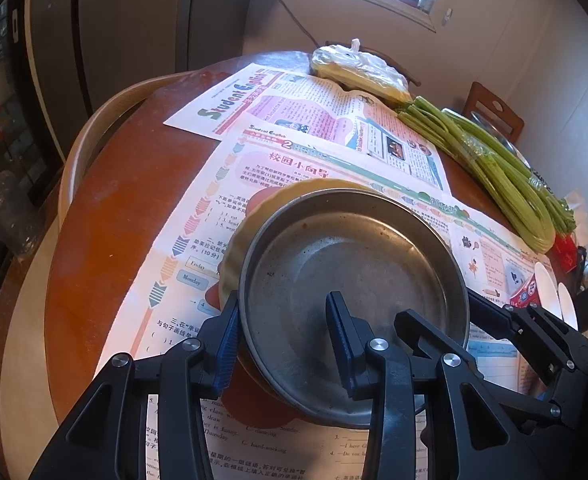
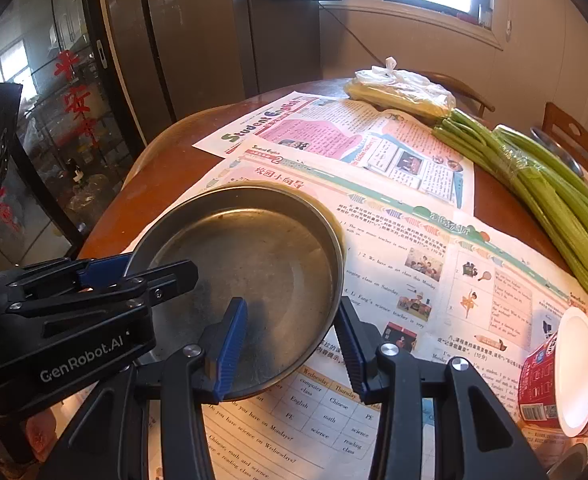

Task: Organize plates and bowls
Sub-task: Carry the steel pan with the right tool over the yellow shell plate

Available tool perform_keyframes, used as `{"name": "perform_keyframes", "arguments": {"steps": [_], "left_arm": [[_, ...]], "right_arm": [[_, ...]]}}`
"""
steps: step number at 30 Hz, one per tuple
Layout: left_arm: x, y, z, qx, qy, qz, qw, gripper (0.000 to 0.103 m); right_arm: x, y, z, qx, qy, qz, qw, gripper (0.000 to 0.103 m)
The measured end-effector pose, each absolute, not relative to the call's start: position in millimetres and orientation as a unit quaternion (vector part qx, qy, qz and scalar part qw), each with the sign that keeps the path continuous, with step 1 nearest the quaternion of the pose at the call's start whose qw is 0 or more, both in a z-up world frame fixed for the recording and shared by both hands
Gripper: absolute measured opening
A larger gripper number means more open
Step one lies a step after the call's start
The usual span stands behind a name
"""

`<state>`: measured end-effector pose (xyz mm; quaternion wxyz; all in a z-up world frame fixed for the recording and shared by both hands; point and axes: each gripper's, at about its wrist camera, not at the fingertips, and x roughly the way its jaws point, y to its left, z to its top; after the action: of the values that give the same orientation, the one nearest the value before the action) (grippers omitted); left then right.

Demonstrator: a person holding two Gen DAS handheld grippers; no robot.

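Two grippers hold one round, dull steel plate (image 1: pixel 353 276) over newspaper (image 2: pixel 393 240).
Left gripper (image 1: pixel 284 344) and right gripper (image 2: pixel 292 350), ribbed blue pads, each pinch its rim.

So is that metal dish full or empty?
Empty. The metal dish shows a bare, scuffed bottom in both views, nothing inside except one pad of each claw, left claw and right claw, straddling its rim.

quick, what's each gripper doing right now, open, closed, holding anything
Left gripper: closed on the rim of the metal plate.
Right gripper: closed on the same metal plate's rim, on the opposite side.
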<state>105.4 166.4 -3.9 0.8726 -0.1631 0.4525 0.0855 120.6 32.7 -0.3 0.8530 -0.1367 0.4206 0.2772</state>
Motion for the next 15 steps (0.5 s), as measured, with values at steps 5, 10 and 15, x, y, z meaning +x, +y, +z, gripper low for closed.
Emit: {"name": "perform_keyframes", "arguments": {"steps": [5,10,15], "left_arm": [[106.3,166.4,-3.8,-0.162,0.455,0.085,0.871,0.042],[105.8,169.0,-4.3,-0.173,0.458,0.079,0.868,0.042],[105.8,170.7,-4.6,-0.179,0.459,0.076,0.867,0.043]], "right_arm": [[120.6,36.8,-2.9,-0.151,0.413,0.27,0.857,0.046],[122.9,35.6,-4.3,-0.146,0.413,0.269,0.858,0.046],[126.0,31.8,-5.1,-0.137,0.415,0.266,0.859,0.046]]}}
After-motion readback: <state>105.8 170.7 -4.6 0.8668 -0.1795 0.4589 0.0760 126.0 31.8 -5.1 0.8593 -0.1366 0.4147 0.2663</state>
